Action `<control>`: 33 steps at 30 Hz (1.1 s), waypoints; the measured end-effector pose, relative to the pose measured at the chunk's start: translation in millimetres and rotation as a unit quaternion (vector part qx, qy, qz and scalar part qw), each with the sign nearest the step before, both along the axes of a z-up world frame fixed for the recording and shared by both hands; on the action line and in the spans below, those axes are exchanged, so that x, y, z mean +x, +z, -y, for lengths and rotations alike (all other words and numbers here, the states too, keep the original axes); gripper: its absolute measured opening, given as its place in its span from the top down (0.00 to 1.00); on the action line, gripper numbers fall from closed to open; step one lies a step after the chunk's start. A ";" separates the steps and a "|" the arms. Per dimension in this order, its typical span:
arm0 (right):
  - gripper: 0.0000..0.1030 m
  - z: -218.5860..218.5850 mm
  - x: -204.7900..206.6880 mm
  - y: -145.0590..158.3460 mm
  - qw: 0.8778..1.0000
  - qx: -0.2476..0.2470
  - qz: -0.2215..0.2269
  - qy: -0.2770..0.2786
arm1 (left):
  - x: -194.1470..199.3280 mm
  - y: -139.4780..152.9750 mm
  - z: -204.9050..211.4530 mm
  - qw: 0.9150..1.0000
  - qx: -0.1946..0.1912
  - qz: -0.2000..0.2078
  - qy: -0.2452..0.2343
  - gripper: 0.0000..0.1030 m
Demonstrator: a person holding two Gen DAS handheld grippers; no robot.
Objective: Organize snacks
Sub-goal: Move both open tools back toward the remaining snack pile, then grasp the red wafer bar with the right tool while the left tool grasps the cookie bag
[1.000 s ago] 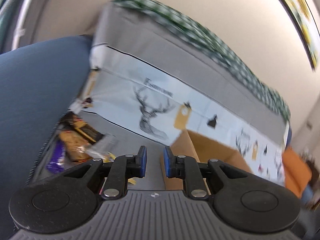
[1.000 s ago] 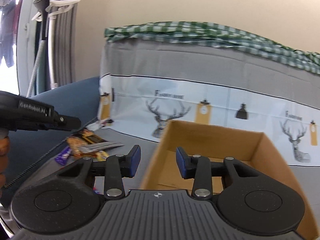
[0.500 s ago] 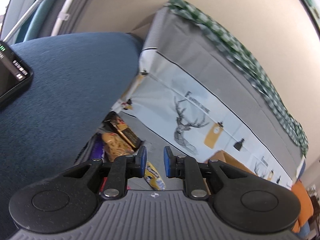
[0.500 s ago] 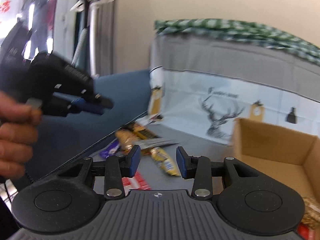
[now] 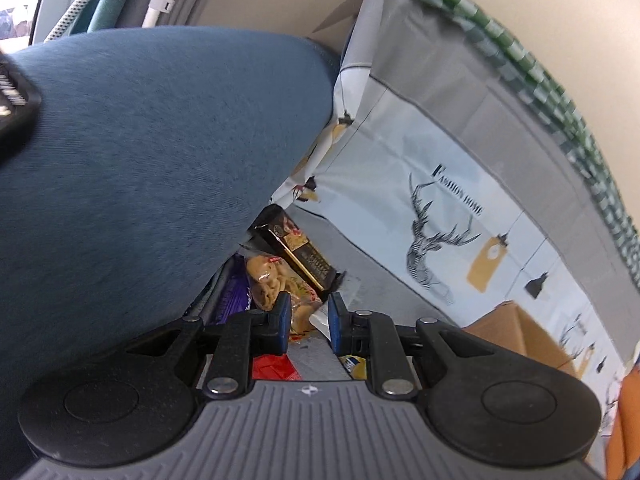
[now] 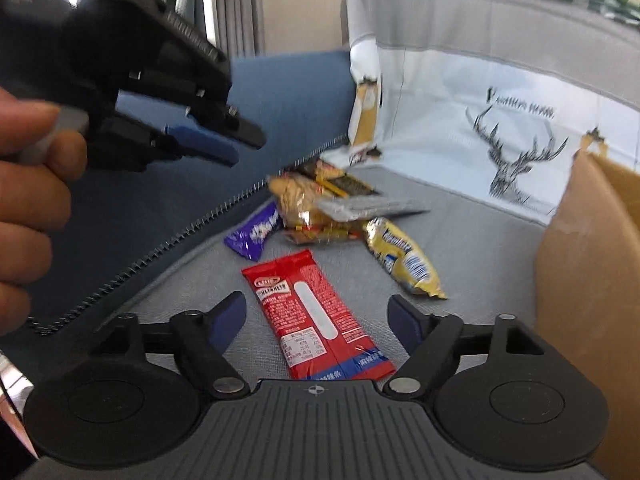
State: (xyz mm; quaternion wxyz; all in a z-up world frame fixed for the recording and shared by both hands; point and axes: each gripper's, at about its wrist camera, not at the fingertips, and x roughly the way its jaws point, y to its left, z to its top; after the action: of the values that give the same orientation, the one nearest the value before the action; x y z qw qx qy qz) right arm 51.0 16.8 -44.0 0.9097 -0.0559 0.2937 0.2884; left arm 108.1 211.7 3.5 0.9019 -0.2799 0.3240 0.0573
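Several snack packs lie on the grey sofa seat. In the right wrist view a red packet [image 6: 316, 316] lies between the wide-open fingers of my right gripper [image 6: 316, 316]. Beyond it are a yellow bar [image 6: 404, 262], a purple wrapper [image 6: 256, 236], a tan cookie bag [image 6: 296, 200] and a dark box [image 6: 344, 184]. A cardboard box [image 6: 592, 272] stands at the right. My left gripper [image 5: 308, 316] hovers above the pile, jaws a narrow gap apart and empty; it also shows in the right wrist view [image 6: 216, 140]. The cookie bag [image 5: 276, 284] and dark box [image 5: 300, 252] lie ahead of it.
A blue armrest [image 5: 140, 168] rises at the left of the pile. The deer-print sofa back [image 5: 448, 208] stands behind, with a green checked cloth [image 5: 540, 68] on top. A person's hand [image 6: 28, 188] holds the left gripper.
My right gripper has opened wide and swung left from the cardboard box to above the red packet. My left gripper has turned left and down toward the snack pile.
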 end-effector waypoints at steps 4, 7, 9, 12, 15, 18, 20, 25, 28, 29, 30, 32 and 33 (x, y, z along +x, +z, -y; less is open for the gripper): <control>0.19 -17.3 15.3 -19.4 0.999 -0.040 -0.023 0.009 | 25.6 -14.7 4.5 1.000 0.009 -0.019 0.004 0.66; 0.19 -22.8 21.0 -26.6 0.998 -0.063 -0.025 0.010 | 45.2 -26.0 8.6 0.999 0.011 -0.032 0.006 0.55; 0.19 -20.8 26.5 -30.4 0.997 -0.061 -0.043 0.008 | 58.2 -33.7 14.1 0.999 0.023 -0.047 0.007 0.48; 0.20 -14.1 33.1 -31.8 0.997 -0.044 -0.066 0.004 | 73.1 -42.5 18.6 0.998 0.036 -0.057 0.012 0.35; 0.32 -12.1 32.9 -31.0 0.997 -0.042 -0.065 0.008 | 82.7 -49.0 20.6 0.996 0.050 -0.070 0.016 0.35; 0.48 -9.9 32.0 -29.5 0.997 -0.038 -0.062 0.012 | 89.5 -56.4 23.4 0.992 0.079 -0.100 0.002 0.54; 0.51 -8.4 30.7 -27.4 0.997 -0.036 -0.062 0.013 | 87.8 -57.6 23.4 0.991 0.085 -0.103 -0.012 0.63; 0.57 2.9 26.8 -21.8 0.997 -0.024 -0.070 -0.005 | 70.1 -51.5 22.5 0.990 0.087 -0.102 -0.033 0.69; 0.58 8.7 21.3 -20.2 0.997 -0.023 -0.072 -0.013 | 53.9 -41.9 22.5 0.991 0.078 -0.100 -0.042 0.70; 0.58 9.4 17.9 -20.2 0.997 -0.028 -0.071 -0.015 | 45.7 -38.3 21.5 0.991 0.076 -0.099 -0.044 0.70; 0.59 10.0 14.3 -20.6 0.997 -0.033 -0.070 -0.016 | 38.4 -34.8 21.2 0.991 0.075 -0.099 -0.044 0.70; 0.59 11.2 5.0 -20.6 0.996 -0.040 -0.071 -0.020 | 22.9 -28.5 19.4 0.992 0.066 -0.098 -0.047 0.70; 0.59 12.1 0.3 -20.3 0.996 -0.040 -0.073 -0.022 | 14.4 -26.0 19.0 0.992 0.058 -0.100 -0.050 0.70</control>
State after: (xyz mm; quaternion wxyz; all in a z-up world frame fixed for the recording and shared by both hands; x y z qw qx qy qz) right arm 51.3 4.7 -64.3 0.8889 -0.0649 0.3718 0.2598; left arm 122.6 192.7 -22.6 0.8816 -0.2033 0.4220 0.0581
